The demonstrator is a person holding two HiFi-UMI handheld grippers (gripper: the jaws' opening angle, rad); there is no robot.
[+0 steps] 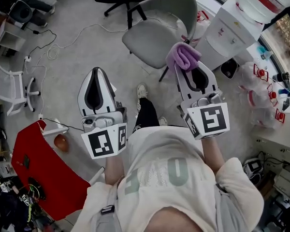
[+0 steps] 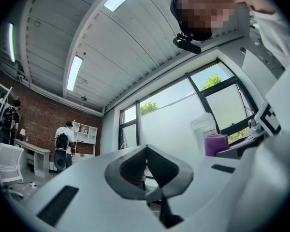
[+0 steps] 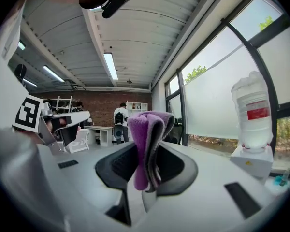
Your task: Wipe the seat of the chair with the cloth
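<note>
Two claws, one loaded: cloth pinched, seat not yet wiped.
At its tips the right claw point(image 1: 186, 66) is clenched on the folded purple cloth point(image 1: 182, 56), which bulges past them. The left claw point(image 1: 97, 74) beside it is pressed shut on nothing. The chair seat point(image 1: 150, 38) lies ahead and, I judge, below. A loose fold could slip free on the first drag. Leftward the floor is open, but the water dispenser point(image 1: 227, 30) crowds the right side.
</note>
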